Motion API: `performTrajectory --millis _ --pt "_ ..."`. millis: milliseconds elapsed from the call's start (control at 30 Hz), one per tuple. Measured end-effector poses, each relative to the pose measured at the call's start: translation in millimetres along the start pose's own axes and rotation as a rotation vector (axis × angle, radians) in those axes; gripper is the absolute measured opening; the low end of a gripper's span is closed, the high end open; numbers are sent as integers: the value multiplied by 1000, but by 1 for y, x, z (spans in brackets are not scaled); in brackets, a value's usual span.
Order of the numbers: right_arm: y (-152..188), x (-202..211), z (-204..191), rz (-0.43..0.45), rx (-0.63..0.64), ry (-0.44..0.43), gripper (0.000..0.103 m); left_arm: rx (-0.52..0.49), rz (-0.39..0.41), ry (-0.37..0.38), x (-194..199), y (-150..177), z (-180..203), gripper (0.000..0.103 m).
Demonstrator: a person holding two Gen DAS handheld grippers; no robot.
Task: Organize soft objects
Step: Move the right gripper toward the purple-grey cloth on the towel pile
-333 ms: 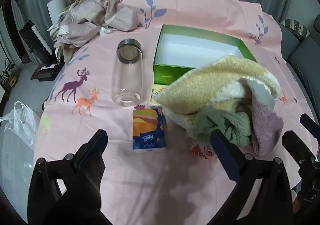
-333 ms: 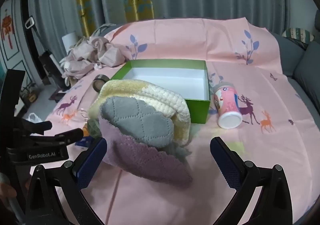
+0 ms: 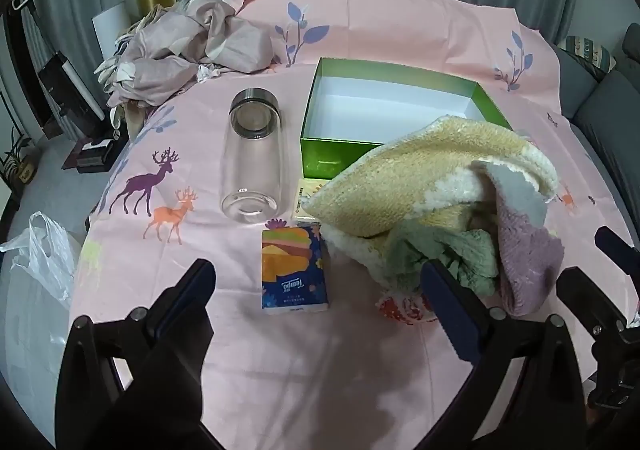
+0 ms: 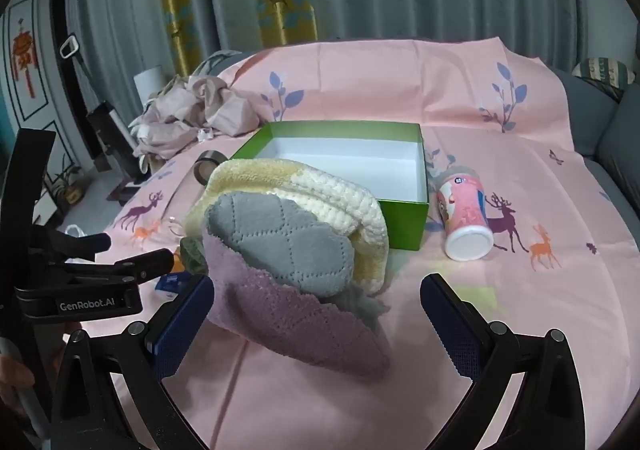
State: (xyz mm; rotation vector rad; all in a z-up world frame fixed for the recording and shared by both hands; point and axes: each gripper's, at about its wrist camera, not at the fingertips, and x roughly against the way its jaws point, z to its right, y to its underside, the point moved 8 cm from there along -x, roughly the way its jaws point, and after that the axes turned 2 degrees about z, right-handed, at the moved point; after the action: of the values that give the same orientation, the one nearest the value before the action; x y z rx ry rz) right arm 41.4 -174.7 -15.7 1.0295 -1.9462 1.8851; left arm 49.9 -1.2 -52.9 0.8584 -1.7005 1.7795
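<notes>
While both grippers stand with jaws spread wide and nothing between the pads, the soft pile (image 4: 292, 246) lies untouched on the pink cloth (image 3: 320, 370), just in front of the green box (image 3: 384, 106); the left gripper (image 3: 320, 278) faces the tissue pack (image 3: 294, 270), which lies between its fingers' lines of reach but clear of both pads, and its right finger overlaps the pile's green towel (image 3: 444, 250) in the picture, contact not being certain; the right gripper (image 4: 316, 290) points downward at the pile's near end, where the purple cloth (image 4: 304, 326) and the grey quilted pad (image 4: 280, 246) hang toward it, so that its wide opening suits, by judgement, a bulky, yielding bundle; the yellow towel (image 3: 424, 182) is draped over the rest, its far edge resting against the box's front wall; the box is open and bare inside, set behind the pile presumably as the place for the soft things; the hard items lie apart from it, the glass jar (image 3: 254, 158) on its side left of the box and the pink cup (image 4: 466, 218) on its side at the box's right corner, probably as things to be left out; a crumpled beige fabric (image 3: 180, 50) sits at the far left, well apart from both grippers; no item has yet gone into the box, so the task appears to be at its start.
</notes>
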Motion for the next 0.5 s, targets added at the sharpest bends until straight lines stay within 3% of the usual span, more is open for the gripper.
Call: performTrajectory --millis 500 --pt "7 -8 -4 -7 18 -19 103 -45 32 -24 -3 -2 5 102"
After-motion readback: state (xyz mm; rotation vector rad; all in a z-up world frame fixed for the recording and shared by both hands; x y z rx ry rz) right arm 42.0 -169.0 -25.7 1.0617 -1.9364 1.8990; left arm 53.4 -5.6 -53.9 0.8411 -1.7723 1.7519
